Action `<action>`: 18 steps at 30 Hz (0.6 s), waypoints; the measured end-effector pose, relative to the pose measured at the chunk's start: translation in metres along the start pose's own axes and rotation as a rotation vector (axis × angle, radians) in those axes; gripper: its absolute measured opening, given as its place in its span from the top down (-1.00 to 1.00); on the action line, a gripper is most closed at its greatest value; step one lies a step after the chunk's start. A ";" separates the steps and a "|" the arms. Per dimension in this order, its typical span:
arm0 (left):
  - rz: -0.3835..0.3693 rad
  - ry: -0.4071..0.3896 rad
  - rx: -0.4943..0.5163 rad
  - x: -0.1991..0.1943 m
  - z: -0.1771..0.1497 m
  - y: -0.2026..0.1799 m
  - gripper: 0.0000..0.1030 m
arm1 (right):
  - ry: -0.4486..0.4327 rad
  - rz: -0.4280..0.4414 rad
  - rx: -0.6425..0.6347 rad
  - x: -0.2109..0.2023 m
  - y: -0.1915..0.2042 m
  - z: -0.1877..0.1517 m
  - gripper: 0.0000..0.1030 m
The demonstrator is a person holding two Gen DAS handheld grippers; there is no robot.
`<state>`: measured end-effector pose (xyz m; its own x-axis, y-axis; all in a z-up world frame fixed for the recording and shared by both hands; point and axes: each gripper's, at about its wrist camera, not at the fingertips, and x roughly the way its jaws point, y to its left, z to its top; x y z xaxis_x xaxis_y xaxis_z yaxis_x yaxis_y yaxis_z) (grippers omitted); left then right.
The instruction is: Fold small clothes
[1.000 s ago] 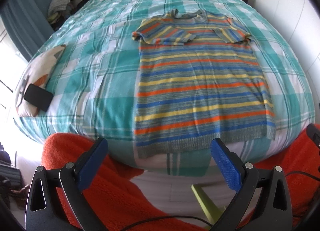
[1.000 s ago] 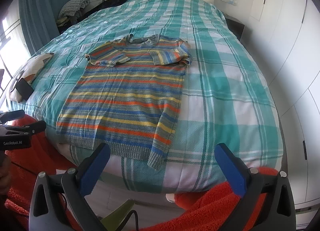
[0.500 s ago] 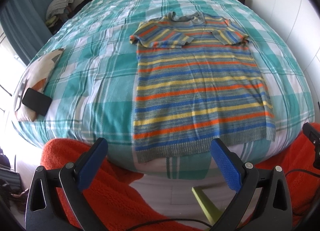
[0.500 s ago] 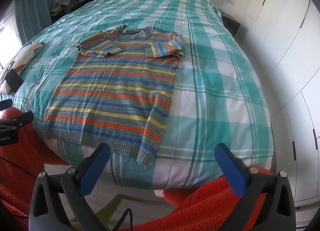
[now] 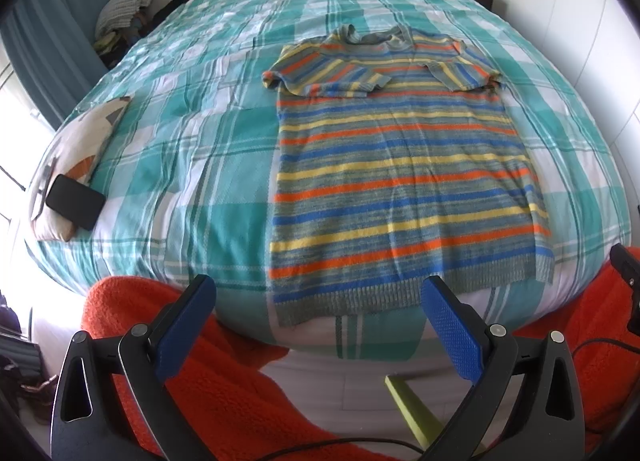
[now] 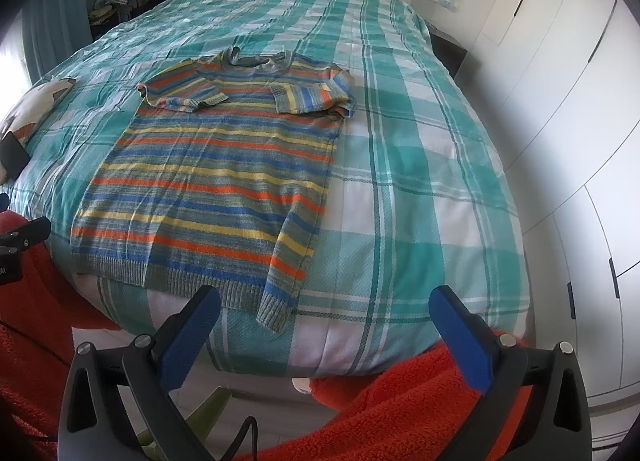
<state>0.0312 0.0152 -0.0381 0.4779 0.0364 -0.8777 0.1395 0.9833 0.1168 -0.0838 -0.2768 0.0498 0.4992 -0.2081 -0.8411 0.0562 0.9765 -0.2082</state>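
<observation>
Left wrist view showed the striped sweater (image 5: 404, 181) spread flat, sleeves tucked inward for folding, while the left gripper (image 5: 320, 325) and right gripper (image 6: 324, 325) hung released, holding nothing.

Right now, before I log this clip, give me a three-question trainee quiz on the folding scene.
1. True or false: both sleeves of the striped sweater are folded in across its chest.
2. The left gripper is: A) shut on the hem, B) open and holding nothing, C) out of view.
3. What dark object lies on the pillow at the bed's edge?

Key: 1 true; 2 B; 3 a phone.
</observation>
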 end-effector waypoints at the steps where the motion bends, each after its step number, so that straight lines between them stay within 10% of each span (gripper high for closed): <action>1: 0.001 0.000 0.000 0.000 0.000 0.000 -0.99 | 0.001 0.003 0.001 0.000 0.000 0.000 -0.99; 18: -0.003 -0.024 -0.006 -0.004 -0.001 -0.001 -0.99 | -0.022 0.008 0.011 -0.007 0.001 0.000 -0.99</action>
<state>0.0279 0.0146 -0.0353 0.4982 0.0294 -0.8665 0.1356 0.9845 0.1114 -0.0871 -0.2744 0.0552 0.5184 -0.1990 -0.8317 0.0616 0.9787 -0.1958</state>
